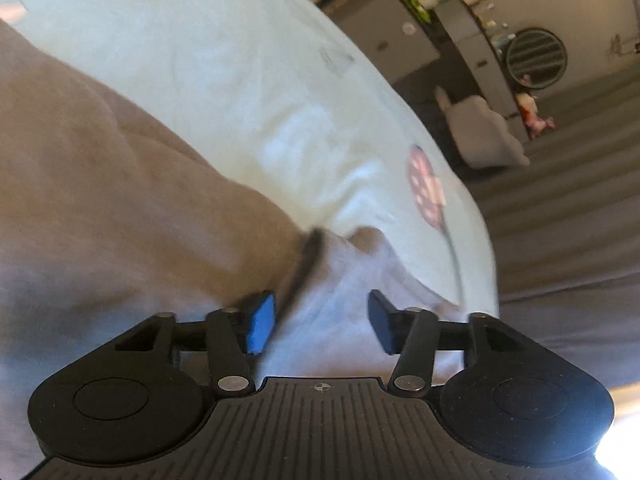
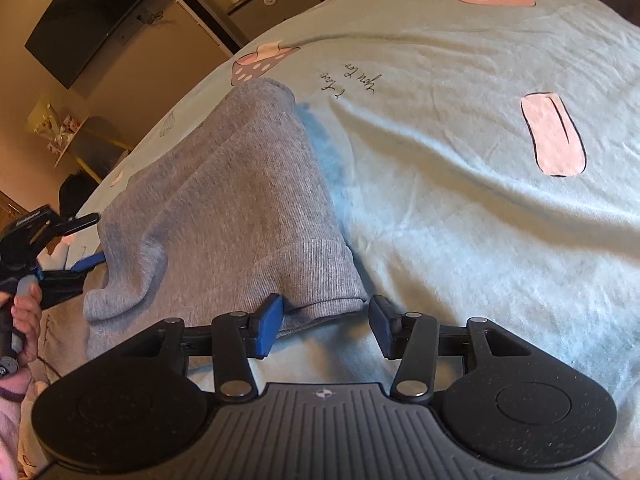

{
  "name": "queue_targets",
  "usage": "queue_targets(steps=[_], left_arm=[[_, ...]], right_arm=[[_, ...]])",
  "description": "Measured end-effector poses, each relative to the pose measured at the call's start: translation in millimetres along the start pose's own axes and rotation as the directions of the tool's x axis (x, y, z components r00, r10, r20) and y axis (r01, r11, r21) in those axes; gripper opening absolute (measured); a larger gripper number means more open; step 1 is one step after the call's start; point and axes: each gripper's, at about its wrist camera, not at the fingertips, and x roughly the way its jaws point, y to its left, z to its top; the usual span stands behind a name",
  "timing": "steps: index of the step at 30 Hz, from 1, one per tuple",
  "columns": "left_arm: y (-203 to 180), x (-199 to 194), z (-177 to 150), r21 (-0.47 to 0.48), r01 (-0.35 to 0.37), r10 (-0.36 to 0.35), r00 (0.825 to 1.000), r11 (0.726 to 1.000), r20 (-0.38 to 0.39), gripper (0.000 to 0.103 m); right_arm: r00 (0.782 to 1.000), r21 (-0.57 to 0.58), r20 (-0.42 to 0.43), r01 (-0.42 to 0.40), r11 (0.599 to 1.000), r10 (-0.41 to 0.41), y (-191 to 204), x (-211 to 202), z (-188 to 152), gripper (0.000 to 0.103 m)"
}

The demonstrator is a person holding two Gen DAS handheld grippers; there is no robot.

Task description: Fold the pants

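The grey knit pants (image 2: 248,208) lie folded lengthwise on the pale blue bedsheet (image 2: 460,200), legs running away toward the far bed edge. My right gripper (image 2: 326,326) is open, its jaws on either side of the ribbed cuff end (image 2: 320,280) nearest me. My left gripper (image 1: 322,326) is open over the pants' other side (image 1: 120,200), with cloth and a dark drawstring (image 1: 308,256) between its jaws. It also shows at the left edge of the right wrist view (image 2: 90,240), beside the pants' left fold.
The sheet has pink mushroom prints (image 2: 554,136) and script lettering (image 2: 352,80). The bed edge (image 1: 480,216) drops to grey floor. A cabinet (image 1: 404,40), a round fan (image 1: 536,58) and a wall TV (image 2: 92,20) stand beyond.
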Motion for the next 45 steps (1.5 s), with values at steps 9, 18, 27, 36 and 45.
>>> queue_targets(steps=[9, 18, 27, 36, 45], left_arm=[[-23.4, 28.0, 10.1, 0.056, 0.019, -0.017, 0.999, 0.998, -0.03, 0.006], [-8.8, 1.5, 31.8, -0.014, 0.003, -0.001, 0.992, 1.0, 0.123, 0.008], [-13.8, -19.1, -24.5, 0.125, -0.029, 0.021, 0.998, 0.992, 0.06, 0.064], [-9.8, -14.3, -58.8, 0.243, -0.228, 0.224, 0.974, 0.943, 0.044, 0.025], [-10.7, -28.5, -65.2, 0.3, -0.329, 0.312, 0.944, 0.895, 0.106, 0.02]], right_arm=[[1.0, 0.0, -0.011, 0.007, 1.0, -0.007, 0.1, 4.5, 1.2, 0.048], [1.0, -0.008, -0.011, 0.003, 1.0, -0.003, -0.3, 3.9, 0.9, 0.05], [1.0, -0.011, -0.005, 0.007, 1.0, -0.007, 0.2, 1.0, -0.4, 0.05], [1.0, -0.048, 0.014, 0.023, 0.999, -0.022, 7.6, -4.2, -0.9, 0.05], [0.999, -0.071, 0.018, 0.047, 0.996, -0.046, 10.5, -4.1, -2.0, 0.05]])
